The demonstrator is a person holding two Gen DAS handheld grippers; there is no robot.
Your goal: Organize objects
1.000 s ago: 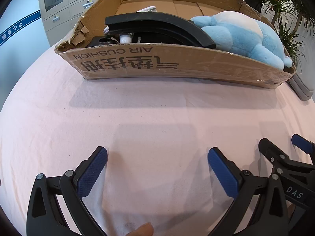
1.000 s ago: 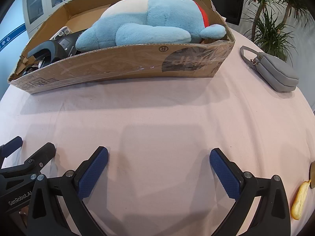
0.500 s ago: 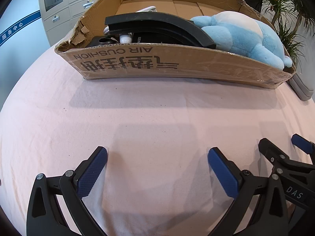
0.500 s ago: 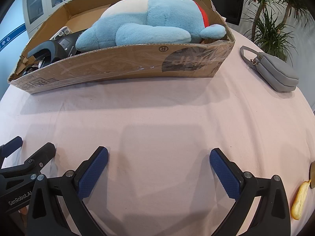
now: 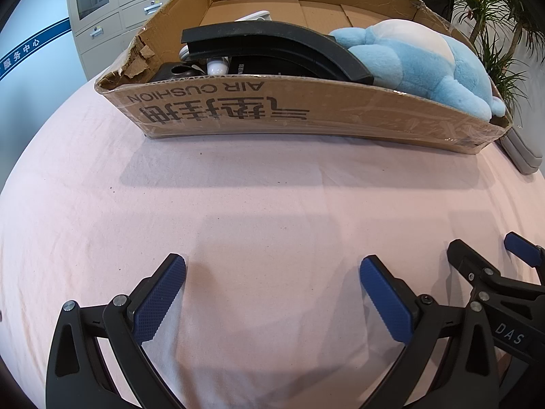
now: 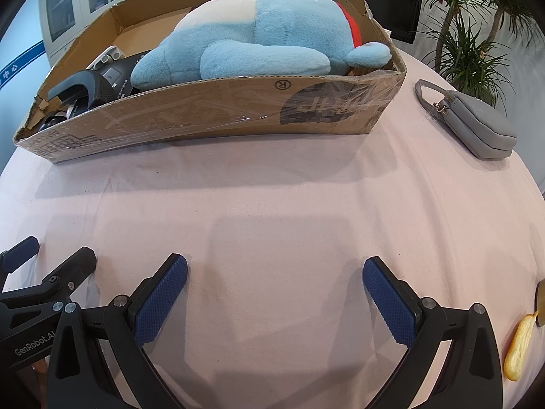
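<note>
One cardboard box (image 6: 218,109) with blue plush toy (image 6: 265,41) inside

We record a cardboard box (image 6: 218,109) at the back of the bench (image 6: 272,197). In it: plush toy (image 6: 259,47) at right, curved plastic piece (image 5: 272,47) at left. Right of the box, on the bench: zip pouch (image 6: 477,129). Near right edge: bread piece (image 6: 519,344). Behind the pouch: potted plants (image 6: 470,34).

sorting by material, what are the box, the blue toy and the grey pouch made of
Box: corrugated cardboard, torn fluted corner, glossy clear tape over it. Blue toy: soft plush, fuzzy pile. Grey pouch: smooth matte, probably leather or faux leather, with stitched seams and a metal clasp.
</note>
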